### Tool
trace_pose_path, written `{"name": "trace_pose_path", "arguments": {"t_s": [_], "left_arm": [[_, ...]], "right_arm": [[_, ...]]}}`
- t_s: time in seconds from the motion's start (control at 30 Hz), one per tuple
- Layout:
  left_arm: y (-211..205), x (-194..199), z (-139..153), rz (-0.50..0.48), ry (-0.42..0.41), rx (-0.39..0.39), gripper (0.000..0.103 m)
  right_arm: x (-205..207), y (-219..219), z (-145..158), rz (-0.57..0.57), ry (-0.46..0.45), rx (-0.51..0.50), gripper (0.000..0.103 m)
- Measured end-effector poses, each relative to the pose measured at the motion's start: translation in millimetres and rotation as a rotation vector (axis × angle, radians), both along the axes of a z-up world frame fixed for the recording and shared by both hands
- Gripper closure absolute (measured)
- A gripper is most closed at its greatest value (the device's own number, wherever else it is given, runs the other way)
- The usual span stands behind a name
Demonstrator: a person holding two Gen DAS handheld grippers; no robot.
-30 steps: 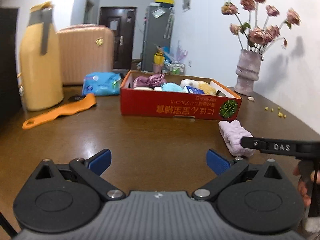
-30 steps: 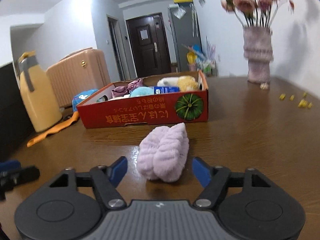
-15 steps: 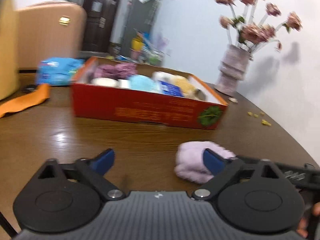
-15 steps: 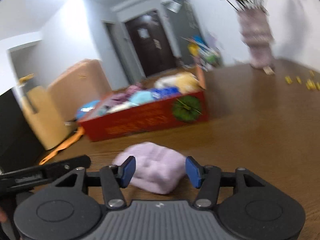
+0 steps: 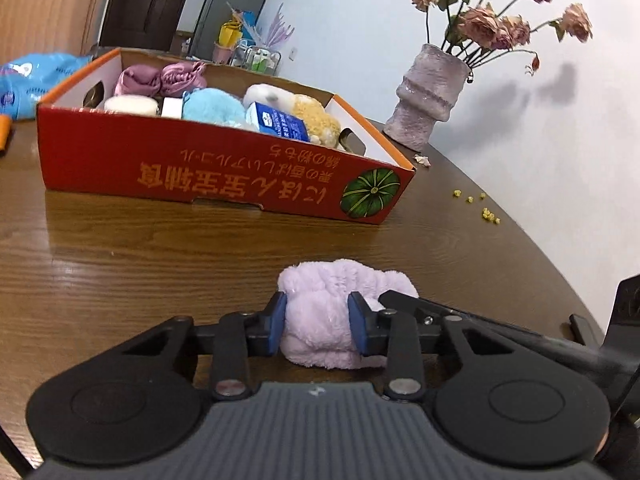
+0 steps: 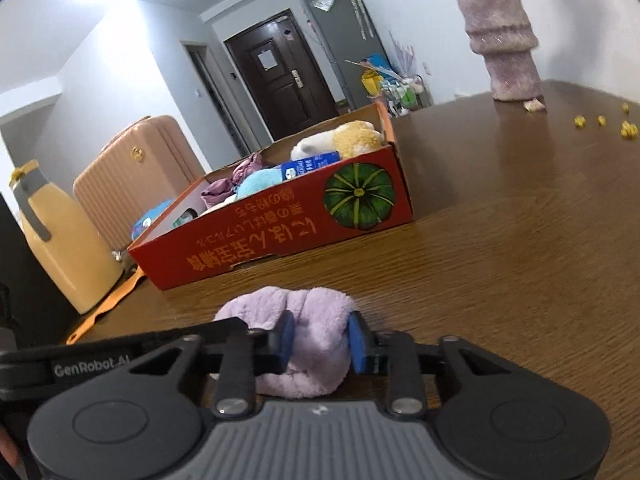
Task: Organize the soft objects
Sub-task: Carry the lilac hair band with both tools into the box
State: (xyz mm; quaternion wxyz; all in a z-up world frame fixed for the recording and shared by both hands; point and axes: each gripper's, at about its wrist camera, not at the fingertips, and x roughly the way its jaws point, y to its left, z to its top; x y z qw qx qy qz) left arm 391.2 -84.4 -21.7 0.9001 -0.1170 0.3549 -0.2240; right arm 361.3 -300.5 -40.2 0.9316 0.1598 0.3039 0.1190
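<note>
From my left wrist camera I see the left gripper (image 5: 317,326) narrowed down onto the lilac plush cloth (image 5: 340,312). Its jaws have just been closing, and both blue pads (image 5: 276,326) now press into the near end of the fluffy bundle, which bulges up between them. The cloth lies on the wooden table (image 5: 140,260), right at my fingertips and well short of the red cardboard box (image 5: 208,164). The box sits farther back on the table and holds other soft items: a blue plush, a cream one, a yellow one, purple fabric and a small blue-and-white carton. Coming in from the right, the black finger of the right gripper (image 5: 404,300) touches the same cloth just beside my right pad. A vase of dried roses (image 5: 430,100) stands behind the box, near the wall.

From my right wrist camera, the right gripper (image 6: 318,340) is likewise clamped on the cloth (image 6: 304,320). Its jaws have just been closing too, and the blue pads (image 6: 286,340) pinch a fold of the lilac plush, with the rest spilling left and below them. The left gripper's black arm (image 6: 120,354) reaches in from the left and meets the cloth's left end. The red box (image 6: 280,232) lies beyond on the table (image 6: 520,260), apart from the cloth, with a yellow jug (image 6: 60,240) and a pink suitcase (image 6: 132,184) off to the left.
</note>
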Motion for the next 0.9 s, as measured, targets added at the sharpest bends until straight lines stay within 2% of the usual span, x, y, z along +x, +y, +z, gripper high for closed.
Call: {"name": "trace_pose_path", "arguments": {"t_s": [0.17, 0.33, 0.47, 0.57, 0.77, 0.9], "left_arm": [[-0.3, -24.3, 5.4, 0.017, -0.023, 0.016, 0.077], [6.2, -73.0, 16.8, 0.007, -0.05, 0.026, 0.078], [9.7, -113.1, 31.7, 0.0, -0.102, 0.036, 0.078], [11.8, -131.6, 37.3, 0.002, -0.116, 0.035, 0.078], [14.1, -155.8, 56.7, 0.0, -0.169, 0.01, 0.078], [11.1, -138.8, 79.3, -0.017, -0.215, -0.014, 0.079]], "right_arm": [[-17.6, 8.0, 10.0, 0.024, -0.026, -0.038, 0.087], [-60.2, 9.4, 24.8, 0.052, -0.046, -0.033, 0.087], [-96.5, 13.6, 37.5, 0.063, -0.073, -0.034, 0.087], [-115.1, 15.1, 46.4, 0.064, -0.095, -0.035, 0.087], [-137.8, 16.0, 66.3, 0.057, -0.15, -0.042, 0.087], [-129.6, 8.3, 94.4, 0.062, -0.215, -0.031, 0.087]]}}
